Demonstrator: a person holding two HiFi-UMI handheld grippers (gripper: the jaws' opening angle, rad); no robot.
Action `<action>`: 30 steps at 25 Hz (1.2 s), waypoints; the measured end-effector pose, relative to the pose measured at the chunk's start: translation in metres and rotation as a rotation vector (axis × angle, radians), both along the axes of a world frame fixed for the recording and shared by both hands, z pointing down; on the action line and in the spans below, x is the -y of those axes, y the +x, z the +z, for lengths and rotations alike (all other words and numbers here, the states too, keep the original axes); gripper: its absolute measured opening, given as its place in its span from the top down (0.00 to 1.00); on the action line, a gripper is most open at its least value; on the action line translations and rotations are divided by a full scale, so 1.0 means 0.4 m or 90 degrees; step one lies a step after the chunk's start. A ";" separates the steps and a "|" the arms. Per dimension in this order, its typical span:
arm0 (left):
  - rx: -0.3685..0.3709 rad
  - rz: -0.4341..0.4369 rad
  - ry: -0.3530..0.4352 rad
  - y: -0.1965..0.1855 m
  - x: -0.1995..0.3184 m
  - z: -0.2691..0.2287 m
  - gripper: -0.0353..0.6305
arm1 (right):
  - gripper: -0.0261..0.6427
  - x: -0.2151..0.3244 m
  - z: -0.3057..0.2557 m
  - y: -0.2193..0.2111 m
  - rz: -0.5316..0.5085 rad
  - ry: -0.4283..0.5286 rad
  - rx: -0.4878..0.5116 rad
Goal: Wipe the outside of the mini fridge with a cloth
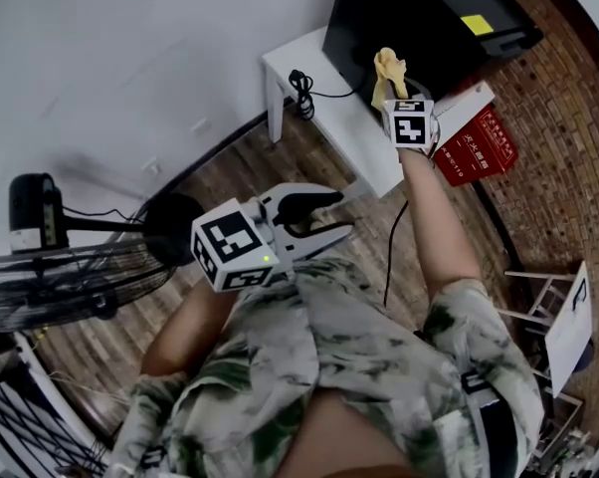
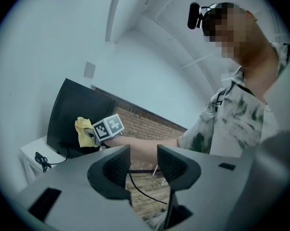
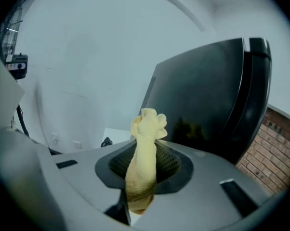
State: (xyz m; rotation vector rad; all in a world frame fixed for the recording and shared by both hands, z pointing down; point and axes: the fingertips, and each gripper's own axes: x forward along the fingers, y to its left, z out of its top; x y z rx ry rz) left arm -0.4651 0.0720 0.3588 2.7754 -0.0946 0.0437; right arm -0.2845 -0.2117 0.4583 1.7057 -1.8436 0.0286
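Landmark: black, glossy, box-shaped mini fridge, standing on a white tabletop against a pale wall.
Cloth: a yellow terry cloth, bunched into a narrow roll, up against the mini fridge's dark side panel. Its frayed end pokes out toward that panel; whether it touches the panel cannot be told.
Right tool: clamped on the cloth, jaws pressed in from both sides, the roll running up between them and out past the tips. It is held at arm's length, close in front of the mini fridge's side.
Left tool: jaws apart with nothing between them. It is well back from the mini fridge, close to the person's chest and pointing toward the fridge.
Cable: a coiled black cable lies on the tabletop just beside the mini fridge, on the wall side.
Sticker: a small yellow label sits on the mini fridge's top face.
Red box: a red carton with white print lies beside the mini fridge, on the brick-wall side.
Fan: a black wire-guard fan stands on the wooden floor, well apart from the mini fridge.
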 end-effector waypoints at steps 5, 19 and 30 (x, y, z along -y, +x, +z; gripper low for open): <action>-0.012 0.002 0.009 0.003 -0.007 -0.015 0.70 | 0.81 0.023 -0.215 -0.070 -0.028 0.104 0.033; -0.024 -0.046 0.011 -0.036 -0.013 -0.029 0.70 | 0.81 0.156 -0.445 -0.025 0.058 0.214 0.091; -0.008 -0.073 -0.003 -0.057 0.011 -0.005 0.70 | 0.81 0.202 -0.132 -0.003 0.092 0.084 0.076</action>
